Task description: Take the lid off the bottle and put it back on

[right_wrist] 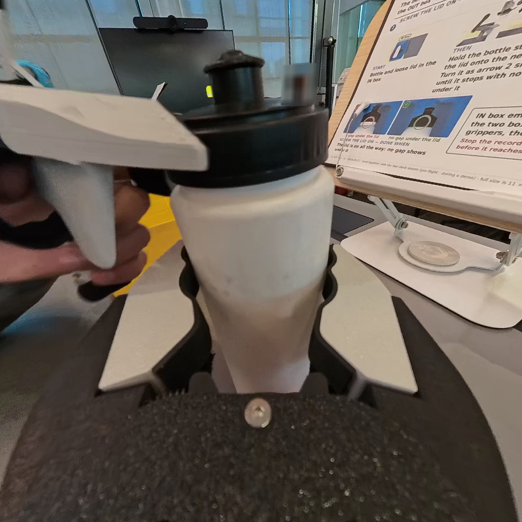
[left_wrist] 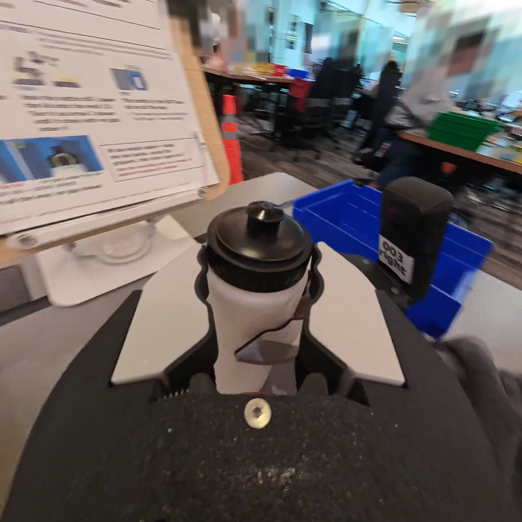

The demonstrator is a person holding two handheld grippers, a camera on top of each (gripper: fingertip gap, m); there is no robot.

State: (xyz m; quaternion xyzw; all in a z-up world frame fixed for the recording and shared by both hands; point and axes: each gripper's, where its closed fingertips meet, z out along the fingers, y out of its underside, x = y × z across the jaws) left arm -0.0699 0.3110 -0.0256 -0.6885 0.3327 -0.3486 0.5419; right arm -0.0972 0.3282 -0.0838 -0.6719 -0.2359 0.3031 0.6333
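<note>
The left wrist view looked forward along its claw [left_wrist: 258, 271], slightly downward and very near the white bottle [left_wrist: 254, 313] and black lid [left_wrist: 258, 248] between its fingers. The right wrist view sat equally near, facing the bottle [right_wrist: 254, 254] from another side. Both shared bottle, lid and instruction board [right_wrist: 440, 93].

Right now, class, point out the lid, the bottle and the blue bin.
lid [left_wrist: 258, 248]: left wrist view, on its flat black top.
bottle [right_wrist: 254, 254]: right wrist view, on its white body.
blue bin [left_wrist: 341, 223]: left wrist view, on its near wall.
</note>
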